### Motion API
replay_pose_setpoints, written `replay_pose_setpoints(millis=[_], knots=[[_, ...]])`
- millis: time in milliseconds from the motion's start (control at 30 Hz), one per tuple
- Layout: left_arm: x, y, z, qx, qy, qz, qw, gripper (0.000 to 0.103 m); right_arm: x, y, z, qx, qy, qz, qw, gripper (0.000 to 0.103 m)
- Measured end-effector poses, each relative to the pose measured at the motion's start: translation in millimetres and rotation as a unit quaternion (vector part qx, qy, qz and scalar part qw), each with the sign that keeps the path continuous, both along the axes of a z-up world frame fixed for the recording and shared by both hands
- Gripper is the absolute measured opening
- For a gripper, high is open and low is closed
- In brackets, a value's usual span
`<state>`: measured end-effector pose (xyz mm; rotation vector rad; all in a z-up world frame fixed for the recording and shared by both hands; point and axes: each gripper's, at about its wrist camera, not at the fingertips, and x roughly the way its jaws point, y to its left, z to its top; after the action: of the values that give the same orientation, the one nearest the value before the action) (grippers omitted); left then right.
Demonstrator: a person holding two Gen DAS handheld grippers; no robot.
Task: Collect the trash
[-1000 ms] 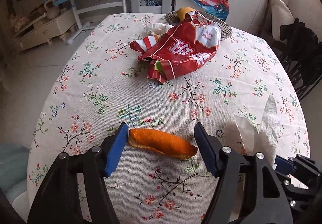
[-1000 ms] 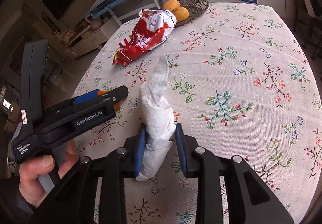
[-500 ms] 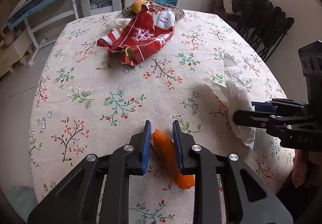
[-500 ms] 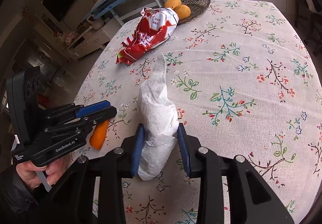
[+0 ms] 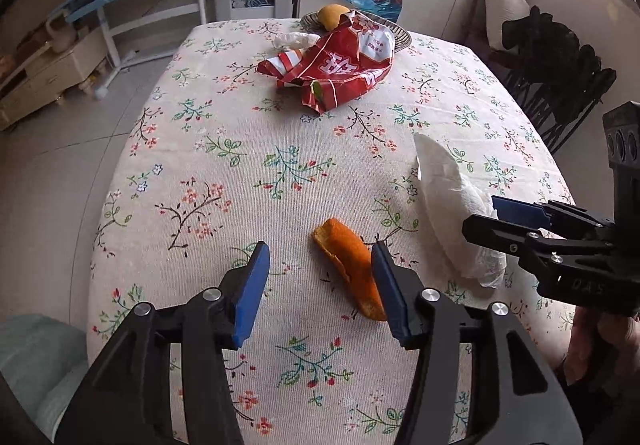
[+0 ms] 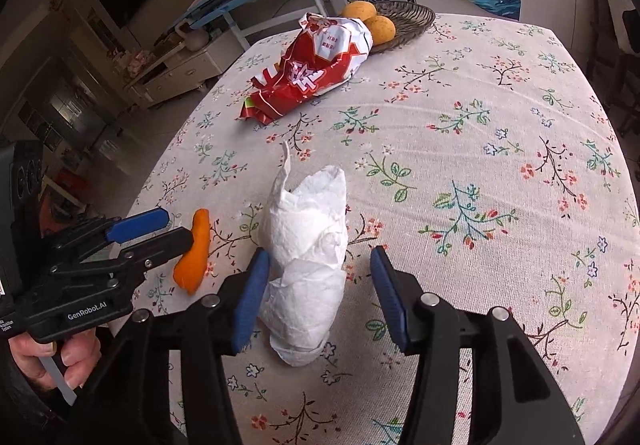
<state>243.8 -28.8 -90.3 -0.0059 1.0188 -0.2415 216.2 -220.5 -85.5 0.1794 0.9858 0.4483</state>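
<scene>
Left wrist view
Left gripper: fingers released, having just been opening; nothing gripped.
Orange peel: lies flat on the desk between the fingers, up against the right-hand finger and clear of the other.
Peel handling: I judge it light, thin and a little stiff, curved; best taken across its narrow width near the middle, pinched low so the fingers do not skate over its curved top.
Right gripper: seen side-on at the right edge, beside the tissue; its gap does not show from here.
Snack bag: red, crumpled, far across the desk, leaning on the wicker basket of fruit.

Right wrist view
Right gripper: fingers released, having just been opening; they straddle the tissue without squeezing it, the left finger just beside it or brushing it, the right one well clear.
Tissue: a crumpled white wad resting on the desk, its near end between the fingers.
Tissue handling: likely very light, soft and compressible; it should crush under a pinch, so take the thick bunched body, not the thin upstanding tip, which could tear.
Snack bag: probably light, crinkly and slippery; a folded edge or seam looks the surest hold.
Left gripper: at left, a hand on its handle, the peel at its tips.
</scene>
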Motion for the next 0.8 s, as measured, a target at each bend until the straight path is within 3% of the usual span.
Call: replay_pose_setpoints(millis=[333, 400, 467, 567, 667, 800], knots=[[-0.9, -24.4, -12.8, 0.041, -0.008, 0.002, 0.9991, 0.05, -2.5, 3.3, 0.7, -0.012, -0.006, 0.001, 1.0, 0.052], [-0.8, -25.5, -12.6, 0.044, -0.015, -0.002, 0.9989, 0.038, -3.0, 4.6, 0.6, -0.015, -0.009, 0.003, 1.0, 0.052], [-0.9, -24.9, -12.8, 0.041, -0.016, -0.007, 0.999, 0.019, -4.1, 7.3, 0.5, -0.022, -0.013, 0.004, 1.0, 0.052], [-3.2, -27.4, -11.8, 0.035, -0.018, -0.019, 0.999, 0.016, -6.0, 16.2, 0.0, -0.049, -0.028, 0.011, 0.998, 0.052], [-11.0, -34.5, -7.2, 0.053, -0.032, -0.032, 0.9976, 0.015, -8.6, 24.1, -0.9, -0.072, -0.039, 0.02, 0.996, 0.038], [-23.9, -37.8, 2.9, 0.072, -0.06, -0.036, 0.995, 0.015, -9.7, 25.2, -2.3, -0.068, -0.037, 0.025, 0.997, 0.022]])
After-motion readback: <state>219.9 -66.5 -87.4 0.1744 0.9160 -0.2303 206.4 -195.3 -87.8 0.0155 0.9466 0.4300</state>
